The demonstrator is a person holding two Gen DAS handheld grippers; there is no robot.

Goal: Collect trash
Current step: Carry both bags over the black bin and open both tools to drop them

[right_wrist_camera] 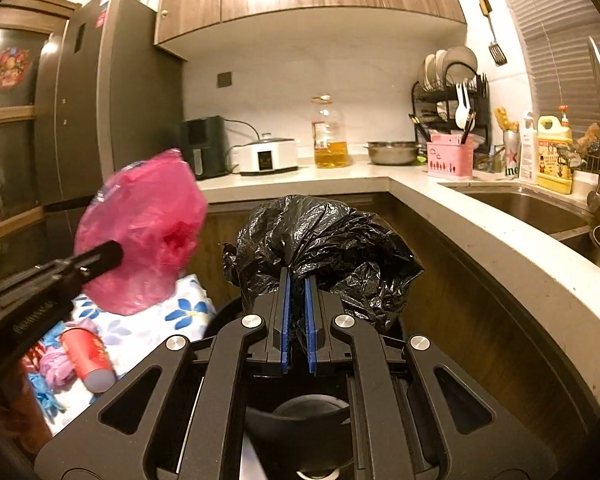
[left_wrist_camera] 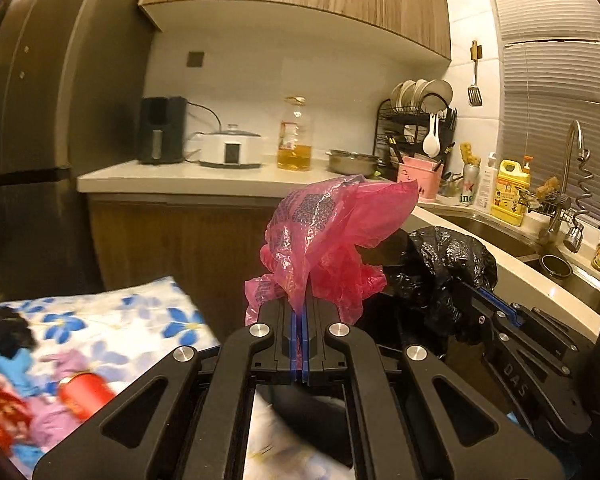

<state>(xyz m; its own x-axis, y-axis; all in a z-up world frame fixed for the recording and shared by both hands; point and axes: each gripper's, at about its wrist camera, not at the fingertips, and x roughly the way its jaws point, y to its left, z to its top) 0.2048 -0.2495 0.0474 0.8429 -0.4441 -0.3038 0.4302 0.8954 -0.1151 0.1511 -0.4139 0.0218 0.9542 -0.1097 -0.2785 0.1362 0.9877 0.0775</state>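
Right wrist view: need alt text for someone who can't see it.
The right gripper is clamped on a crumpled black trash bag in a kitchen. To its left, the left gripper holds a pink plastic bag above a floral cloth with a red paper cup on it; behind runs a counter with a sink.

The pink bag (right_wrist_camera: pixel 140 232) is blurring in the right wrist view. The flowered cloth (left_wrist_camera: pixel 112 320) is running off the picture's left edge, its litter smeared beyond telling.
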